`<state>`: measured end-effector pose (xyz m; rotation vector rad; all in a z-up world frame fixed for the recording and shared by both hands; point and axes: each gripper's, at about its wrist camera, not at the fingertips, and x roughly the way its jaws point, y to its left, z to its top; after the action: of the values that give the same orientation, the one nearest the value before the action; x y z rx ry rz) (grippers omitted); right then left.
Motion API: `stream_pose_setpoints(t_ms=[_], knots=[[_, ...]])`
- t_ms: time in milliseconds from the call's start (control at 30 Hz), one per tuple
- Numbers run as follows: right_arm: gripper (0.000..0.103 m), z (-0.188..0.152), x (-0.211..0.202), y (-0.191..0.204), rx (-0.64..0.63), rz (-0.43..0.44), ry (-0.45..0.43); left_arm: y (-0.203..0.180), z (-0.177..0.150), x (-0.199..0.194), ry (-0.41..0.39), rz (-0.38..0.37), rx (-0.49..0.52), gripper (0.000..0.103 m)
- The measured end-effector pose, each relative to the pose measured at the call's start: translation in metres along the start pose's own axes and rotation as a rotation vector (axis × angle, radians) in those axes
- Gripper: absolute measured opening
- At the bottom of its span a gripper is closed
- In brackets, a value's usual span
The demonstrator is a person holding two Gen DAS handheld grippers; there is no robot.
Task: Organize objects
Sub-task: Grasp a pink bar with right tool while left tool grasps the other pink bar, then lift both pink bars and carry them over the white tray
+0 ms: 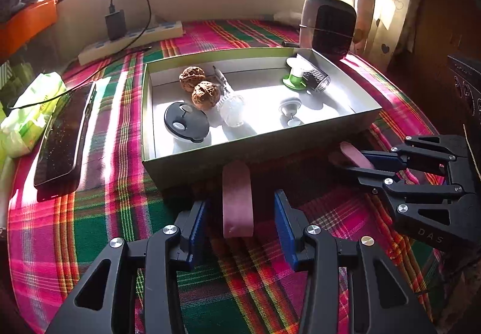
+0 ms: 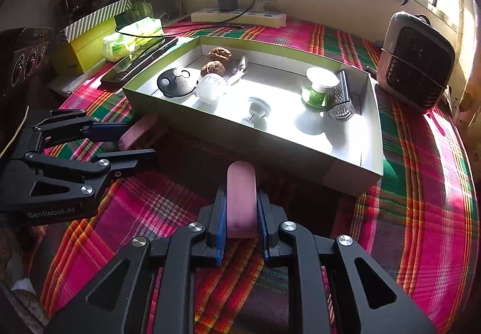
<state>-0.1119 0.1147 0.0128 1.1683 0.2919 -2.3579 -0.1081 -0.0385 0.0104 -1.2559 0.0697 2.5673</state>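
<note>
Right gripper clamped a pink bar, left gripper spread around another pink block, near the open box.

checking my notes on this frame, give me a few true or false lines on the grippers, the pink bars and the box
1. The right gripper is shut on a pink bar. True.
2. The left gripper is clamped on the other pink bar. False: its fingers stand apart either side of it, with gaps.
3. Both pink bars lie inside the box. False: both are outside, at its near wall.
4. Two walnuts sit in the box. True.
5. The phone lies in the box. False: it lies on the plaid cloth beside it.
</note>
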Motion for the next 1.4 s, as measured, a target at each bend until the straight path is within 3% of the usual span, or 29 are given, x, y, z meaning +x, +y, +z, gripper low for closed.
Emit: stream_pose_setpoints(t_ms=[100,300,633,1400], knots=[[0.019,0.0,0.0,0.0,0.003,0.0,-0.007,0.001,0.001,0.001,-0.003,0.013,-0.02,0.041],[0.019,0.0,0.0,0.0,0.015,0.005,-0.015,-0.003,0.0,0.002,-0.006,0.071,-0.01,0.031],[0.018,-0.002,0.0,0.001,0.022,-0.001,-0.019,0.002,0.0,0.001,-0.018,0.101,-0.042,0.016],[0.018,0.0,-0.007,-0.001,0.056,0.01,-0.037,-0.002,0.003,-0.01,-0.04,0.076,-0.045,0.016]])
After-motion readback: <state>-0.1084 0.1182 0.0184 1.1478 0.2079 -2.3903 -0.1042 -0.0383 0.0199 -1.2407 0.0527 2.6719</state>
